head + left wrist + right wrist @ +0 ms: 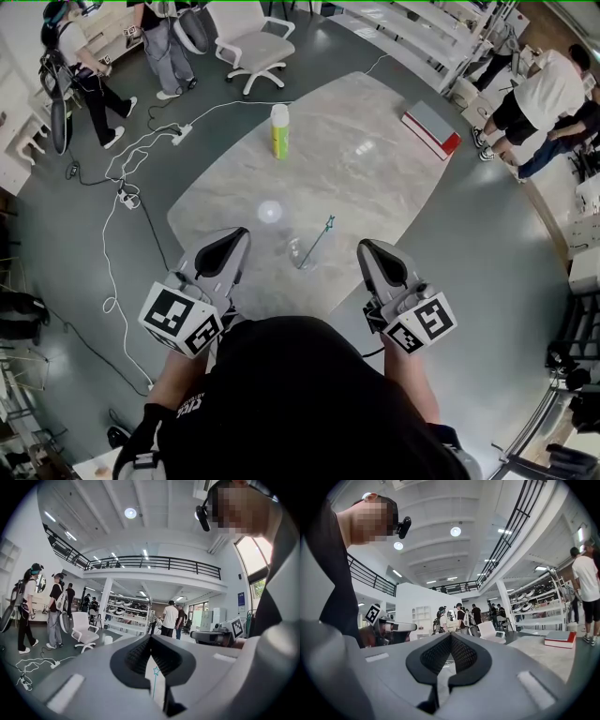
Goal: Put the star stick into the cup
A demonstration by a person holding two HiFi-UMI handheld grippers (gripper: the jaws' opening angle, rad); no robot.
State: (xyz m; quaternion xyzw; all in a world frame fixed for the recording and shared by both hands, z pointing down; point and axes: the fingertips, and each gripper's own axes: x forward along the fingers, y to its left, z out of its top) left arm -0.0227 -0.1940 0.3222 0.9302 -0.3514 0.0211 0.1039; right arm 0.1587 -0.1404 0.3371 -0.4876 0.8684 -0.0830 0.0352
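Note:
A thin teal star stick (317, 244) leans in a small clear cup (294, 250) on the marble table (375, 178), its star end pointing up and away. Both grippers hover near the table's near edge, apart from the cup. My left gripper (236, 236) is to the cup's left and my right gripper (367, 247) to its right. In the left gripper view the star stick (154, 682) shows upright through the gap behind the shut left gripper (150, 638). In the right gripper view the right gripper (451, 635) is shut and empty.
A yellow-green bottle (279, 130) with a white cap stands at the table's far side, and a red and grey book (431, 129) lies at the far right. A white office chair (248, 42), floor cables (141, 150) and several people surround the table.

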